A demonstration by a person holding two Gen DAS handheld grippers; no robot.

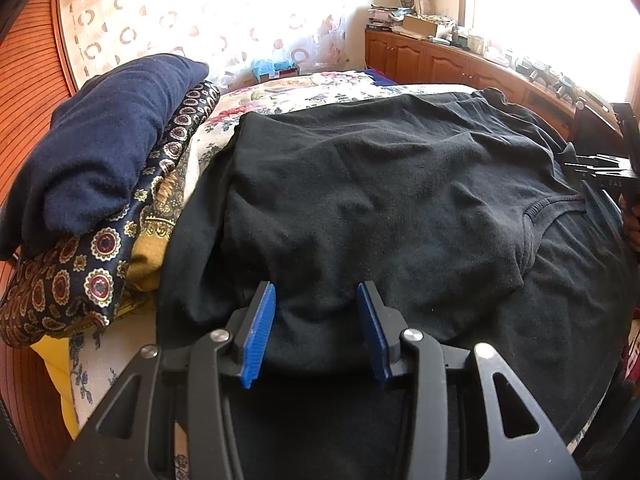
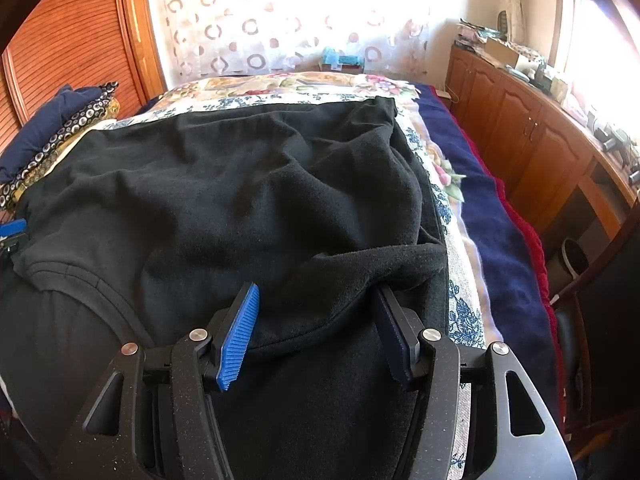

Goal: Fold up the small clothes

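Floral bedspread [image 2: 280,82] | black shirt [image 1: 360,184] spread, rumpled | left gripper [image 1: 316,300] apart | right gripper [image 2: 316,300] apart

Black shirt [image 1: 380,200]; floral bedspread [image 2: 280,88].

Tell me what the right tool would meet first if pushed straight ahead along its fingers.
Most likely the black shirt: the right tool is open, with a bunched fold already between its fingers. Depth is unclear, but nothing else lies ahead before the floral bedspread.

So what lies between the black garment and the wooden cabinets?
In the right wrist view, floral bedcover, then navy blanket, separate black garment from cabinets.
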